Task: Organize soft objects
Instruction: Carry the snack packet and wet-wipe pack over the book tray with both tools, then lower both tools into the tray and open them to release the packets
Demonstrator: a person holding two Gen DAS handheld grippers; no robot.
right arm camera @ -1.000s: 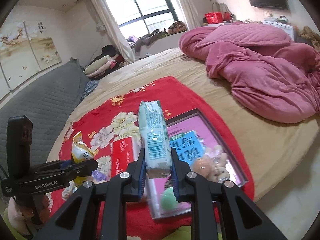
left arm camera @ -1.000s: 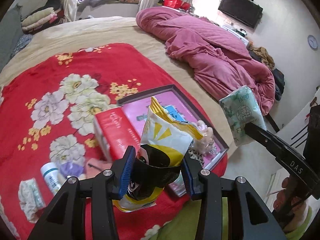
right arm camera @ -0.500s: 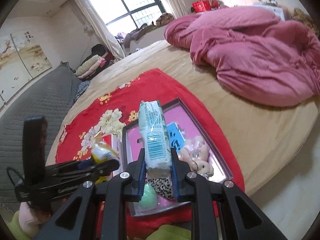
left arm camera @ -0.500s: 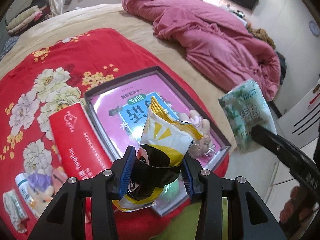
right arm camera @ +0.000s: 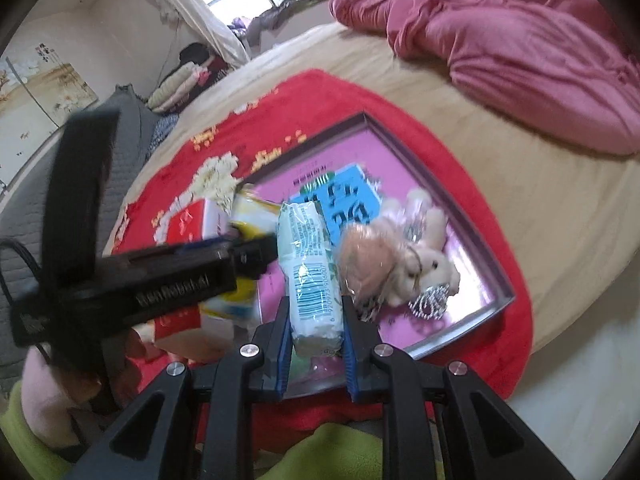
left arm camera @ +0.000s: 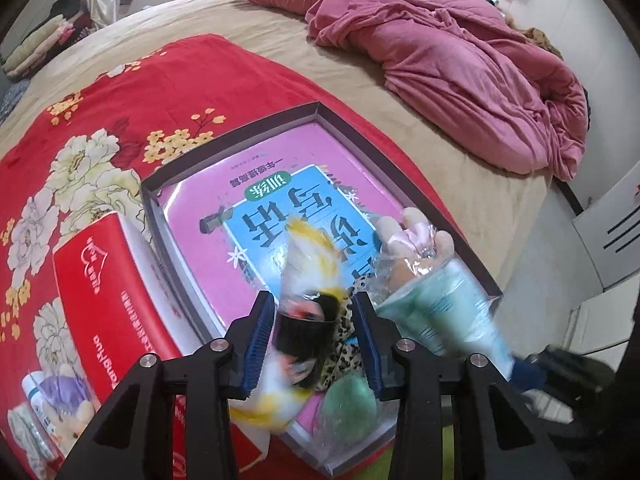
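A red tissue box is noted at nine o'clock in the left wrist view, lying on the red floral blanket just beside the tray, outside it.

The left gripper is closing on a yellow snack bag, which is pinched at its dark middle band. The bag is blurred; its long axis appears to run from six toward twelve o'clock, crimped top pointing away from the camera over the tray. It is judged to be held so for lowering into the tray.

The right gripper is pressed together on a pale green tissue pack, pinched at its lower end. Its long axis runs roughly upright in the right wrist view, free end toward eleven o'clock.

A plush toy lies inside the tray, at three o'clock of the pack.
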